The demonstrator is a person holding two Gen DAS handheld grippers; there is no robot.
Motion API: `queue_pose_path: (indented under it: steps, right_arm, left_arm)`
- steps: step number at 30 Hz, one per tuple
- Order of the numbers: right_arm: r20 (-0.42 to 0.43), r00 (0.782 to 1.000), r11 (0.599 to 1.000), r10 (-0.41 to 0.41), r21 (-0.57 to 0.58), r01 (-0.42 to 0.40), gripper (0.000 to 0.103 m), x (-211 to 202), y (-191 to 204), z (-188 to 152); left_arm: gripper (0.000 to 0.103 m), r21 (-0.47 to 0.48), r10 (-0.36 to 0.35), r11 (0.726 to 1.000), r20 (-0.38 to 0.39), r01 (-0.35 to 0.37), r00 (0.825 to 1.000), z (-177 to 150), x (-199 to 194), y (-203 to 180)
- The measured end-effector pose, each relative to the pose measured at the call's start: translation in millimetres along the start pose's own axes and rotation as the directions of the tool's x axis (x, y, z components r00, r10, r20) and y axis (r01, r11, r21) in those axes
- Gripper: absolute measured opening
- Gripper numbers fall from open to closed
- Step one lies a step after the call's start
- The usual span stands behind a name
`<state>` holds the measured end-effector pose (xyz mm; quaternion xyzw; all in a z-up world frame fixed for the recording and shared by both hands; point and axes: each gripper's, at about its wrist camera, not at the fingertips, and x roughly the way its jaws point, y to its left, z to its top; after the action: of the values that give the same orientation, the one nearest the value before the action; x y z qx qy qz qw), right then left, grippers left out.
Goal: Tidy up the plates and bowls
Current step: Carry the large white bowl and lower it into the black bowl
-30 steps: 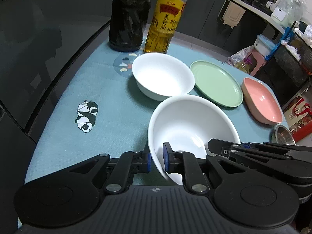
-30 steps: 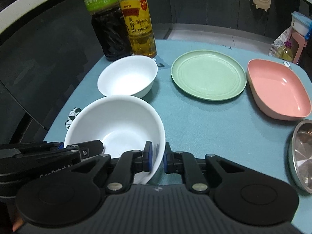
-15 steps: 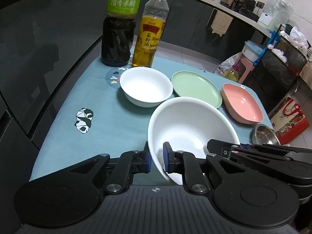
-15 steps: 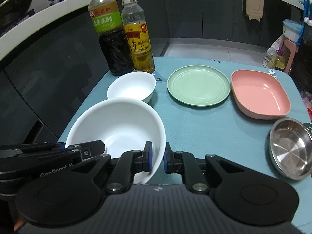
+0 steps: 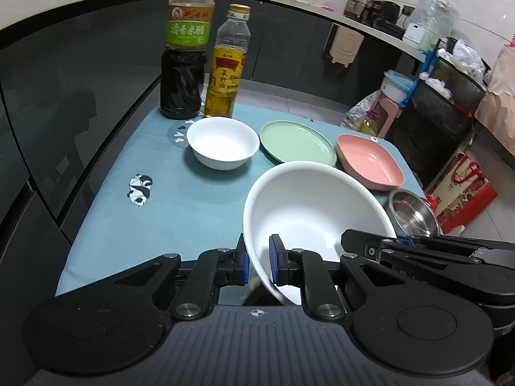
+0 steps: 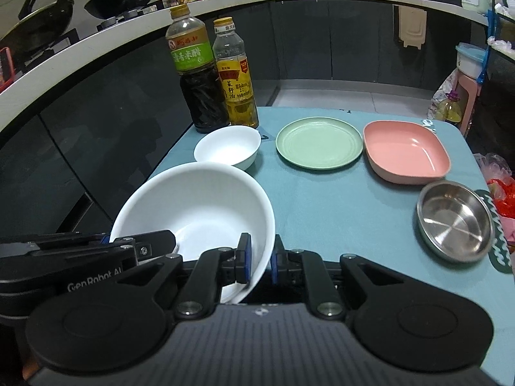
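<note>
Two-handed carry of the large white bowl (image 5: 309, 212), seen from both wrist cameras. The left gripper (image 5: 259, 259) pinches the bowl's near-left rim, one blue pad outside the wall and one inside; the right gripper (image 6: 260, 259) pinches the near-right rim in the same way, so each pair of tongs is pressed together on the thin wall with no slack visible. The bowl sits tilted toward the cameras and appears to be lifted clear of the blue tablecloth (image 5: 193, 212), though its underside is hidden and contact cannot be excluded. Farther off on the cloth stand the small white bowl (image 6: 228, 148), the green plate (image 6: 319, 143), the pink dish (image 6: 406, 154) and the steel bowl (image 6: 455, 223), each apart from its neighbours; the vinegar bottle (image 6: 196, 74) and oil bottle (image 6: 235, 77) stand just behind the small bowl. The step in hand is judged to be the transport of the large bowl toward a stacking place. The next move calls for both hands travelling together at matched height, levelling the bowl, and lowering it onto a chosen spot before either grip is released; unequal motion could twist the rim out of one pair of pads.
</note>
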<state>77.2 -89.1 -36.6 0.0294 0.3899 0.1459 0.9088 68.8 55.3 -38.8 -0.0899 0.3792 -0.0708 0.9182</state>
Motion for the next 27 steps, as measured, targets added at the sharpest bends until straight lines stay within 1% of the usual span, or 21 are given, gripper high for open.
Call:
queue_pose_path:
  steps: [8,15,21,27]
  right_arm:
    - [0.013,1.000,1.000,-0.019,0.008,0.018,0.011,-27,-1,-24]
    - [0.013,1.000,1.000,-0.022,0.012,0.022,0.012,-41,-3,-42]
    - [0.001,1.000,1.000,-0.020,0.019,0.020,0.013,-45,-5,-55]
    - [-0.023,1.000,0.999,-0.017,0.035,0.018,0.013,-42,-8,-64]
  left_arm:
    - [0.012,0.041,-0.021,0.999,-0.007,0.022,1.000,-25,-22,-13]
    - [0.012,0.056,-0.026,0.998,-0.033,0.028,0.999,-43,-30,-20]
    - [0.012,0.077,-0.022,0.997,-0.044,0.025,0.999,-55,-32,-23]
    - [0.013,0.084,-0.021,0.996,-0.090,0.028,0.996,-63,-25,-23]
